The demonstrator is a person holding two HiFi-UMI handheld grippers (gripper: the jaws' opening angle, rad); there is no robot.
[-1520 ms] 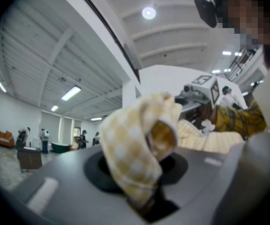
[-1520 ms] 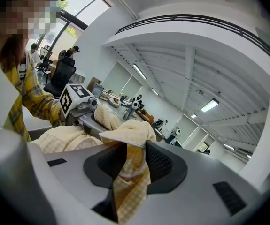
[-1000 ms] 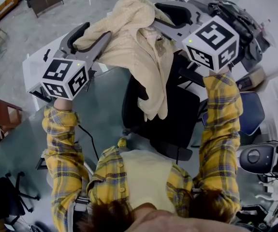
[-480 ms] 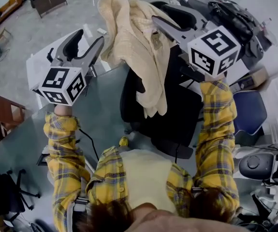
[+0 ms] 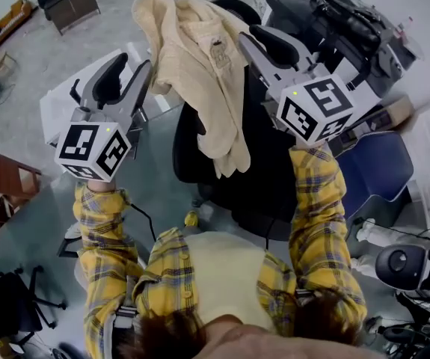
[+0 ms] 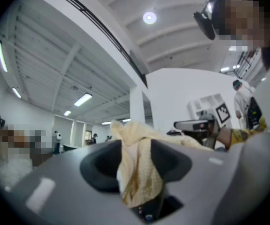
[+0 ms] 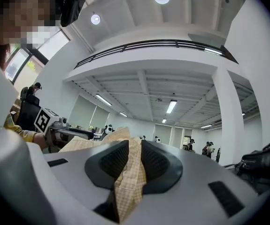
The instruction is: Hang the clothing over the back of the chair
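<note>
At 12 o'clock over chair (image 5: 274, 178): clothing (image 5: 200, 66) aloft.
L hand-held gripper (image 5: 131, 69), R hand-held gripper (image 5: 256, 40): jaws closing on it; draping pending.

Black office chair (image 5: 271, 174) on the grey floor (image 5: 28, 66), cream clothing (image 5: 200, 73) over its back.
The chair stands below and between the left gripper (image 5: 134, 62) and the right gripper (image 5: 253, 36), and the clothing hangs down its backrest. A white table (image 5: 54, 111) stands under the left gripper.
</note>
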